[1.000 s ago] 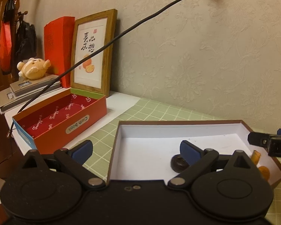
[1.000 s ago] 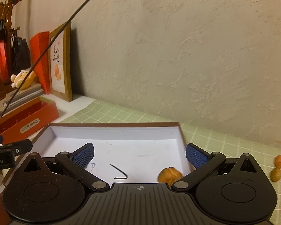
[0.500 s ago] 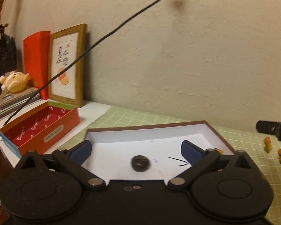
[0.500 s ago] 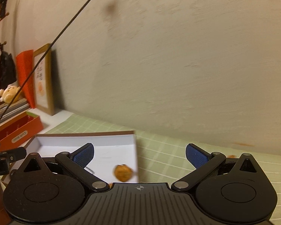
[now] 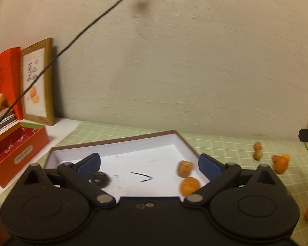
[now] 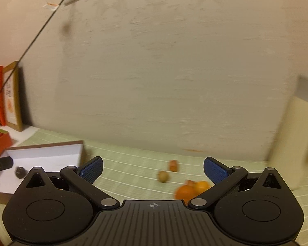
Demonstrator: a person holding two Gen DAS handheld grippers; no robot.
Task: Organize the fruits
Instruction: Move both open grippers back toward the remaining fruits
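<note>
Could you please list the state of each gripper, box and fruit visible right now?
left gripper: open, empty.
right gripper: open, empty.
white tray: lidless, holds three items.
dark round fruit: in the tray.
two orange fruits: in the tray, by its right wall.
loose fruits: on the green mat, outside the tray.
red box: open.
</note>
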